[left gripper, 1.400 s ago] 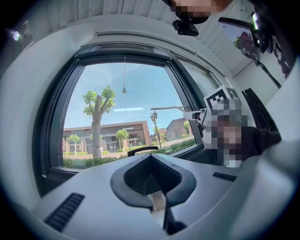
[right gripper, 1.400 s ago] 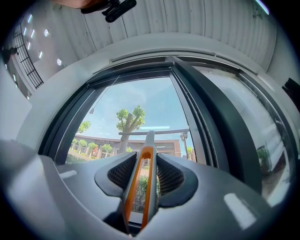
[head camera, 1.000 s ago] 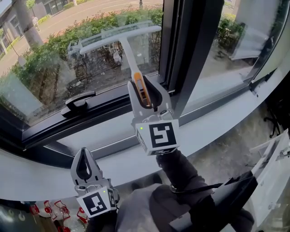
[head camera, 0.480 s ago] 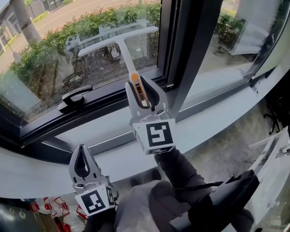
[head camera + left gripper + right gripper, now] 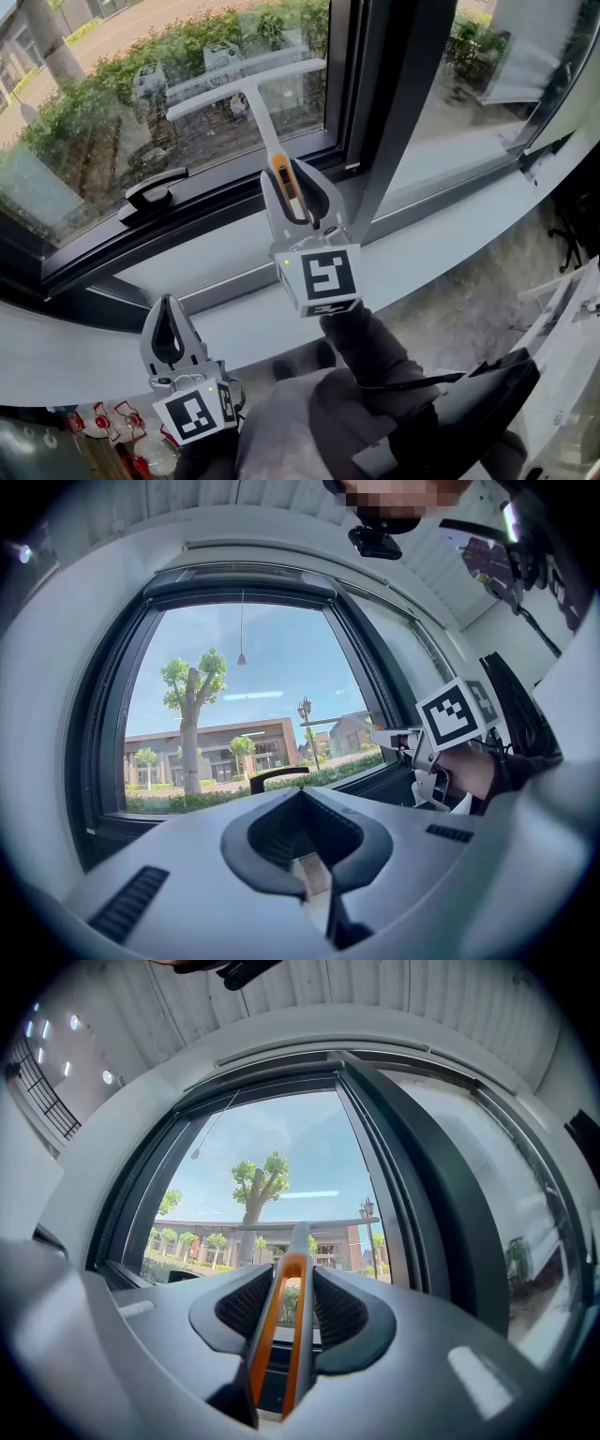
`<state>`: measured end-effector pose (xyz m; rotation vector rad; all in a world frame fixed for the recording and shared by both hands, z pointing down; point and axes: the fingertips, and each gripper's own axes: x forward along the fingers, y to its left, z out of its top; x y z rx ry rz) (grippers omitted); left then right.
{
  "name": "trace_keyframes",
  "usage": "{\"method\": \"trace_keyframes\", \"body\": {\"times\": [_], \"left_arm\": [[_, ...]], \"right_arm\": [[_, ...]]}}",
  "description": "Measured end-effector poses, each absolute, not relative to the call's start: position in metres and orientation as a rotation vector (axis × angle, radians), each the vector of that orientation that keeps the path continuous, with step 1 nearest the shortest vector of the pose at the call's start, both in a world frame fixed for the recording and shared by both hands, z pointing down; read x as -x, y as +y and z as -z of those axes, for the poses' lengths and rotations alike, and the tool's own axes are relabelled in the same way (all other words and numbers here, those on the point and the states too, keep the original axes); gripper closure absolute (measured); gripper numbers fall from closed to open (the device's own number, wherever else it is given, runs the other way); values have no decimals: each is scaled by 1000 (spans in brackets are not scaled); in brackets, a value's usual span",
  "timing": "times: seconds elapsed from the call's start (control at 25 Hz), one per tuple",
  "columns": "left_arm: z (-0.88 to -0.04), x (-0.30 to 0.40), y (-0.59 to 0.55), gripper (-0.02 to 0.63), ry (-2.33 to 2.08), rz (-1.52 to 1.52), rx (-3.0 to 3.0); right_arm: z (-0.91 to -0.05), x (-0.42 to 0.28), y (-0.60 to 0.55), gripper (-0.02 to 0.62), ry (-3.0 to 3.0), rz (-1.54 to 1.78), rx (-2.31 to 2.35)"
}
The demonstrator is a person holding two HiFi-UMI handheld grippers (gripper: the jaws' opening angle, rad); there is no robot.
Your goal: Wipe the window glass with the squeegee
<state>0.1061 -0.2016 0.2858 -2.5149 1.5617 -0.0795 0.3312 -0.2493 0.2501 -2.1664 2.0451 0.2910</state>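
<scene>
The squeegee point(image 5: 251, 89) is clamped by its orange handle between the closed jaws of the right gripper point(image 5: 292, 178), with its blade set against the far window glass point(image 5: 84, 150). The left gripper point(image 5: 169, 309) is held near and to the left, jaws together and empty.

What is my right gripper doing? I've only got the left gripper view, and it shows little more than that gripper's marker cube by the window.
Observer: The right gripper is shut on the squeegee, with the orange-striped handle between its fingers.
Operator: Where's the blade on the pane?
Observer: In the head view the white blade lies low on the window glass, apparently against it. It is tilted, and its right end nearly reaches the dark upright frame.
Operator: And how far is my left gripper from the glass?
Observer: The left gripper hangs low, below the white sill, well apart from the glass, with its fingers together on nothing.
</scene>
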Motion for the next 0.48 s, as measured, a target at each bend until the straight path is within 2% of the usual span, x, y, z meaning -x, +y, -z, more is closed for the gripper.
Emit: {"method": "trace_keyframes", "body": {"times": [0.48], "left_arm": [[-290,-110,-200,606,1549,105,2523]], "right_arm": [[-272,-334,-247,463,2058,-236,2186]]}}
